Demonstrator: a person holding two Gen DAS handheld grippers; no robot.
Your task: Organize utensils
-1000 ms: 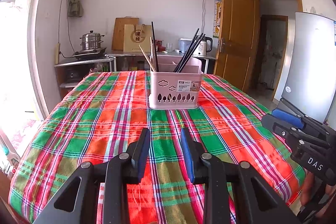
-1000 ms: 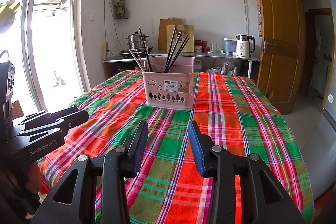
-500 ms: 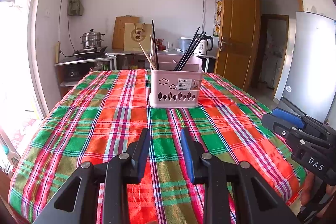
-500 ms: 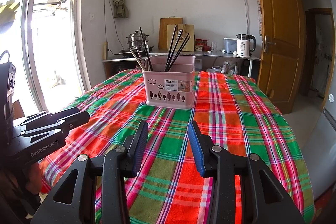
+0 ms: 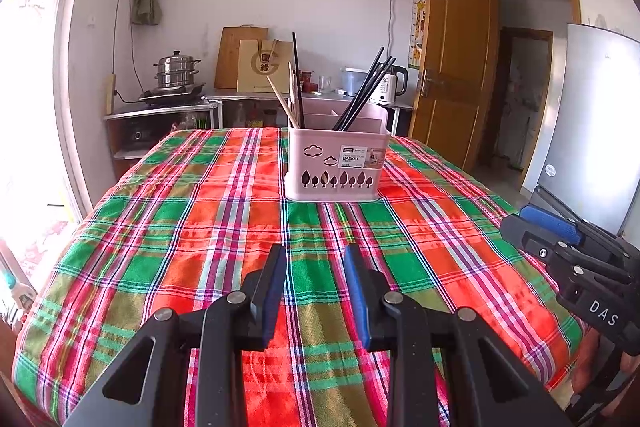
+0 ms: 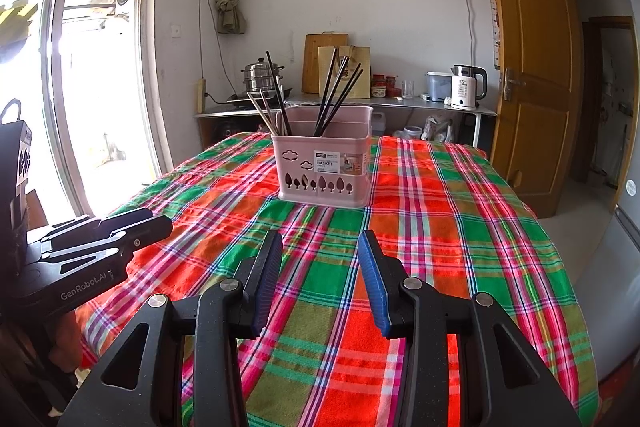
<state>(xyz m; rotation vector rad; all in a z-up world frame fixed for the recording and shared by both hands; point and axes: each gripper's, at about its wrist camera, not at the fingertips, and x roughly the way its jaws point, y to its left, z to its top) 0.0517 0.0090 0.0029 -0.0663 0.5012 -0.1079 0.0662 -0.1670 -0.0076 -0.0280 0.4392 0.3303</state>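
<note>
Centrally, on a red-and-green plaid tablecloth (image 5: 224, 227), stood one pink plastic divided basket (image 5: 338, 163). Contents: black chopsticks (image 5: 362, 91) leaning in its right compartment; pale wooden chopsticks (image 5: 282, 101) with one black stick in the left. Likely light, stiff, slippery; best pinched on the upper shafts. Left gripper (image 5: 314, 283): near edge, jaws part open, empty. Right gripper (image 6: 320, 275): likewise, gap wider, empty.

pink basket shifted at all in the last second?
No. In the left wrist view the pink basket sits on the same stripes of the plaid tablecloth as before, and lines up with the counter behind it as before.
</note>
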